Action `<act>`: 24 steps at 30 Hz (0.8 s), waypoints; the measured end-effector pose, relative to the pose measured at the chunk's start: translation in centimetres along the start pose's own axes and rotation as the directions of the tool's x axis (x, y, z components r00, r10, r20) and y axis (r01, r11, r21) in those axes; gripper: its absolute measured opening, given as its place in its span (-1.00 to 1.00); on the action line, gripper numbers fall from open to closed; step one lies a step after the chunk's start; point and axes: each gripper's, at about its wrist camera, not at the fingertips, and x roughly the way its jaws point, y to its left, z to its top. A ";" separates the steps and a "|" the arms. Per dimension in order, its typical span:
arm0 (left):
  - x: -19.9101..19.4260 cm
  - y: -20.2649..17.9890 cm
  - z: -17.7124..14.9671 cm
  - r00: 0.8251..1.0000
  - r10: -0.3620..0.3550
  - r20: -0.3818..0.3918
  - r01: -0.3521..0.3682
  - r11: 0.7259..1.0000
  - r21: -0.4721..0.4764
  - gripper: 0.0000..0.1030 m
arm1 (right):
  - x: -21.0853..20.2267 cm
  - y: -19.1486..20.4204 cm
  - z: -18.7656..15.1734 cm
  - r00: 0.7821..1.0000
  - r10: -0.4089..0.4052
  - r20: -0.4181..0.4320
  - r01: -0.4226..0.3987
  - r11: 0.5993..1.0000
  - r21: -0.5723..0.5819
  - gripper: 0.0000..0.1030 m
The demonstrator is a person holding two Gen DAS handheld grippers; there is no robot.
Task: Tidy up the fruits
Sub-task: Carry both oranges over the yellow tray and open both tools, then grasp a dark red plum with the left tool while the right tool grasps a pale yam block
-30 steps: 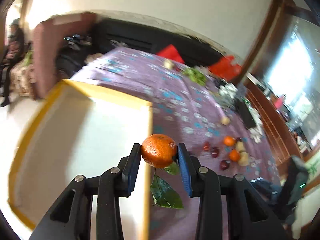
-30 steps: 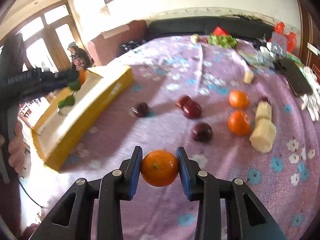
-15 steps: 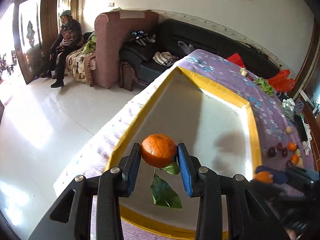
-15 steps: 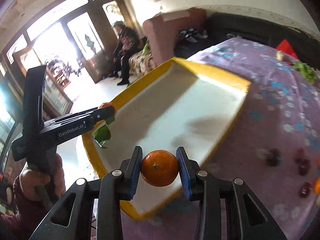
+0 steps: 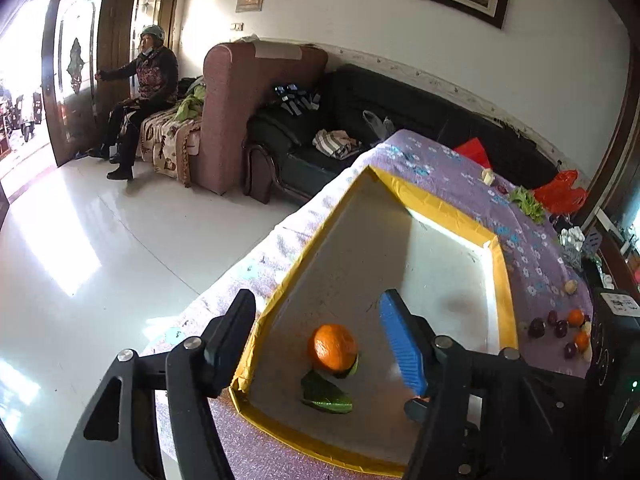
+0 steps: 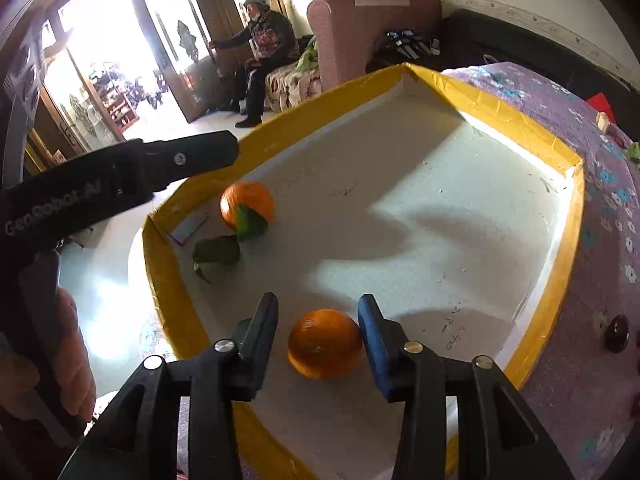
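The right gripper [image 6: 318,330] hangs over the near corner of a yellow-edged white tray [image 6: 560,264], fingers spread wide around an orange [image 6: 325,343] that rests on the tray floor; the blue right pad sits just beside it, the left one clear. The left gripper [image 5: 318,338] is also wide open, gripping nothing, above a leafy orange [image 5: 333,347] lying on the tray near its left rim. Farther off, on the purple flowered tablecloth [image 5: 536,276], more oranges and dark plums [image 5: 560,330] sit well apart from the tray.
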 end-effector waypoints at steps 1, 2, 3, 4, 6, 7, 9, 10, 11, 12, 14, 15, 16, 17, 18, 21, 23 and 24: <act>-1.0 -0.1 0.3 0.999 -0.007 0.036 0.008 1.000 -0.002 0.36 | -0.7 0.0 0.0 1.000 0.003 0.015 -0.003 1.000 0.006 0.09; -2.2 -0.3 0.5 0.996 -0.008 0.085 0.008 1.000 -0.004 0.54 | -1.4 -0.2 0.1 0.999 0.003 0.034 -0.004 1.000 0.019 0.12; -3.3 -0.6 0.8 0.991 0.001 0.134 0.000 1.000 -0.005 0.66 | -2.5 -0.7 0.0 0.998 0.002 0.063 -0.004 0.999 0.034 0.15; -5.0 -1.0 0.9 0.977 0.010 0.211 -0.009 1.000 -0.006 0.90 | -3.2 -0.9 -0.1 0.997 0.000 0.080 -0.003 0.999 0.042 0.15; -7.3 -1.4 1.2 0.948 -0.014 0.317 0.017 1.000 -0.005 1.00 | -5.4 -1.9 -0.5 0.992 -0.017 0.128 0.009 0.998 0.064 0.18; -8.2 -1.9 1.3 0.936 -0.034 0.351 0.036 0.999 0.000 1.00 | -6.6 -2.6 -0.8 0.987 -0.032 0.156 0.020 0.997 0.080 0.26; -8.9 -3.7 1.5 0.935 -0.044 0.352 0.036 0.999 0.030 1.00 | -8.8 -4.3 -1.6 0.976 -0.065 0.206 0.040 0.992 0.122 0.41; -8.9 -4.4 1.5 0.941 -0.039 0.336 0.026 0.999 0.044 1.00 | -9.9 -5.4 -1.9 0.970 -0.088 0.228 0.054 0.987 0.149 0.44; -8.8 -5.7 1.7 0.949 -0.048 0.311 0.026 0.997 0.073 1.00 | -11.1 -6.6 -2.4 0.962 -0.113 0.249 0.069 0.981 0.180 0.44; -8.6 -6.7 1.5 0.952 -0.061 0.301 0.034 0.995 0.092 1.00 | -12.8 -8.4 -3.2 0.951 -0.153 0.269 0.094 0.971 0.218 0.44; -8.4 -8.7 0.9 0.950 -0.105 0.293 0.069 0.989 0.130 1.00 | -15.6 -11.0 -4.9 0.926 -0.241 0.292 0.155 0.945 0.288 0.44; -8.0 -9.7 0.6 0.951 -0.126 0.282 0.086 0.985 0.150 1.00 | -17.1 -12.9 -5.8 0.910 -0.291 0.296 0.189 0.925 0.329 0.45; -7.9 -10.8 0.1 0.953 -0.154 0.262 0.109 0.978 0.177 1.00 | -18.2 -14.4 -6.5 0.898 -0.326 0.294 0.212 0.908 0.361 0.45; -7.5 -12.0 -0.3 0.954 -0.184 0.237 0.136 0.969 0.204 1.00 | -19.5 -16.6 -7.4 0.885 -0.371 0.281 0.242 0.883 0.403 0.45; -7.2 -13.2 -0.8 0.955 -0.208 0.214 0.159 0.961 0.225 1.00 | -21.0 -18.8 -8.7 0.873 -0.417 0.254 0.275 0.850 0.449 0.45; -5.3 -16.6 -1.9 0.960 -0.251 0.122 0.210 0.938 0.277 1.00 | -23.7 -24.4 -12.3 0.859 -0.478 0.181 0.308 0.767 0.562 0.43; -4.1 -18.7 -2.6 0.958 -0.279 0.064 0.247 0.919 0.306 1.00 | -24.2 -27.0 -14.1 0.863 -0.485 0.140 0.309 0.727 0.613 0.32; -3.7 -19.4 -2.8 0.955 -0.293 0.041 0.266 0.910 0.317 1.00 | -24.2 -27.9 -14.7 0.863 -0.489 0.127 0.313 0.715 0.625 0.30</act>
